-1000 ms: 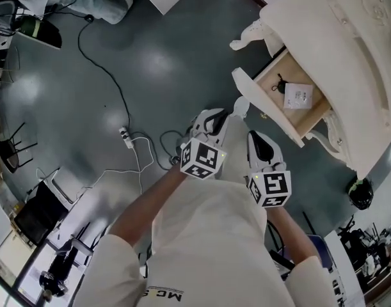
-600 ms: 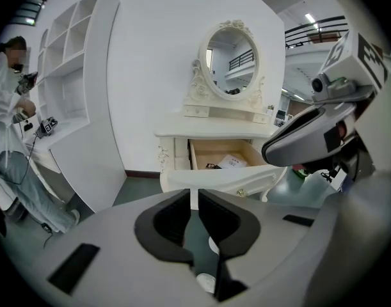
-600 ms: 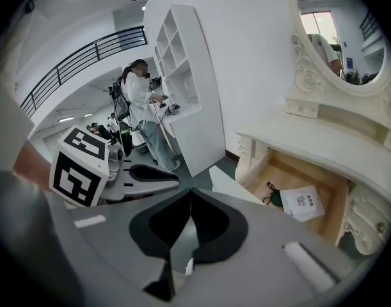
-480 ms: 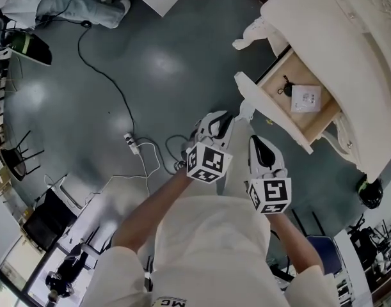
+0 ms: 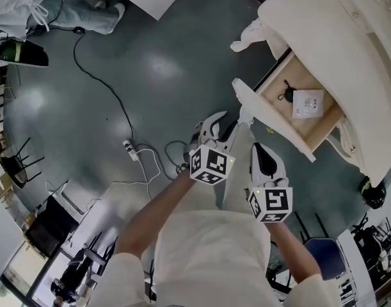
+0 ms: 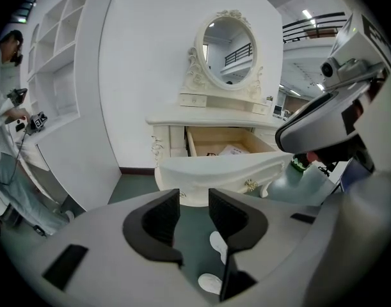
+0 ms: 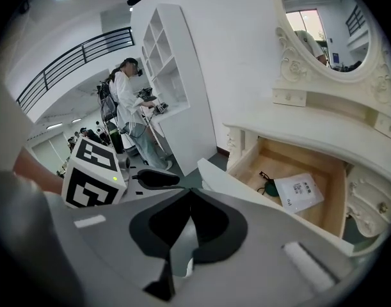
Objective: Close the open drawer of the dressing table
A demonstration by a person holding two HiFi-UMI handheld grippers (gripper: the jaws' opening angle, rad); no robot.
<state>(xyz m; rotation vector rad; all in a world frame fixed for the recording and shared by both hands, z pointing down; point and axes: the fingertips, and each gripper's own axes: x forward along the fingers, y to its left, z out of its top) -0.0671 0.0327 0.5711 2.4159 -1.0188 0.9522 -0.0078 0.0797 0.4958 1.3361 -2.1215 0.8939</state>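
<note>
The drawer (image 5: pixel 267 119) is standing pulled out from the cream dressing table (image 5: pixel 336 24), its white front facing the person. A white packet (image 5: pixel 308 103) and a small dark object (image 5: pixel 286 94) are lying on its wooden bottom. Both tongs are hanging over the grey floor (image 5: pixel 169 62), near the drawer front. The left tongs (image 6: pixel 194 200) are standing spread, having just been opening, with only floor showing between them. The right tongs (image 7: pixel 190 190) are sitting pressed together, pinching nothing. A black cable (image 5: pixel 123 110) is trailing across the floor to a white power strip (image 5: pixel 128 147). An oval mirror (image 6: pixel 228 43) is standing on the table top.
</note>
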